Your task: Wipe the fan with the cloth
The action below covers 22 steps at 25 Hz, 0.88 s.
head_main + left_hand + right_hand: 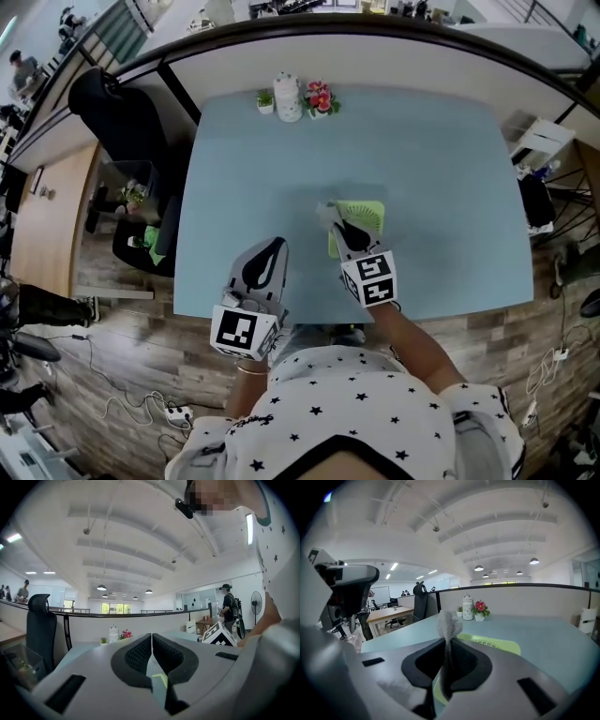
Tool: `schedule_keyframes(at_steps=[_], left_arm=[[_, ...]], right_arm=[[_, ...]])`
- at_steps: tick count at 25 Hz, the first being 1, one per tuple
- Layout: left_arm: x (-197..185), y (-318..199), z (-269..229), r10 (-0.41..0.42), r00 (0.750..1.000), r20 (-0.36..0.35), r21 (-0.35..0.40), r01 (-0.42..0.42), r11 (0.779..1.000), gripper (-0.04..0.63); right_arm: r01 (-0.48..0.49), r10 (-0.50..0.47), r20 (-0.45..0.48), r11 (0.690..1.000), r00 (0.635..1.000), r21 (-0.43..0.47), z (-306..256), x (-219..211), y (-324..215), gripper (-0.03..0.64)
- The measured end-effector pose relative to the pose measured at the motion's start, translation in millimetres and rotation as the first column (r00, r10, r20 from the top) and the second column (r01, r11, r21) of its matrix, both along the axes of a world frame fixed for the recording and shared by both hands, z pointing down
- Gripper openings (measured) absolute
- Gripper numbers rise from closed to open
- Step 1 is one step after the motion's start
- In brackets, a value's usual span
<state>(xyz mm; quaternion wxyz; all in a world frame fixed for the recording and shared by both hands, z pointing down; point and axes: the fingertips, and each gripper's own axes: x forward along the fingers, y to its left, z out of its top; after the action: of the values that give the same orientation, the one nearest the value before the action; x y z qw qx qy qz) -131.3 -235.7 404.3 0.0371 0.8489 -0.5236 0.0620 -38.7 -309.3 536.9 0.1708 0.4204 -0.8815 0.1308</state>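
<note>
Gripping crumpled grey cloth (449, 623) | right gripper (341, 228) fingers clenched on it, tuft protruding for wiping | flat lime-green plastic fan (367, 215) just beneath and ahead of those fingers, on pale blue worktop (431, 169) | left gripper (270, 251) fingers pressed together, empty, held aside, likely to leave room.

Before you, a pale blue bench (431, 178); along its far edge, close in a row, a small green plant (265, 100), a white jar (287, 97) and pink flowers (320, 97); to your left, a black office chair (117, 117); below, wood-plank floor (112, 347)
</note>
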Motion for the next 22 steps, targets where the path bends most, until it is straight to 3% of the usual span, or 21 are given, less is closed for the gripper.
schedule_keyframes(at_steps=[7, 22], left_arm=[[-14, -7, 5, -0.003, 1.0, -0.012, -0.015, 0.003, 1.0, 0.032], [3, -14, 9, 0.05, 0.999, -0.005, -0.029, -0.05, 0.998, 0.032]], right_arm=[[-0.041, 0.041, -0.015, 0.998, 0.999, -0.044, 18, 0, -13, 0.031], [-0.133, 0.134, 0.004, 0.988, 0.991, -0.075, 24, 41, -17, 0.031]])
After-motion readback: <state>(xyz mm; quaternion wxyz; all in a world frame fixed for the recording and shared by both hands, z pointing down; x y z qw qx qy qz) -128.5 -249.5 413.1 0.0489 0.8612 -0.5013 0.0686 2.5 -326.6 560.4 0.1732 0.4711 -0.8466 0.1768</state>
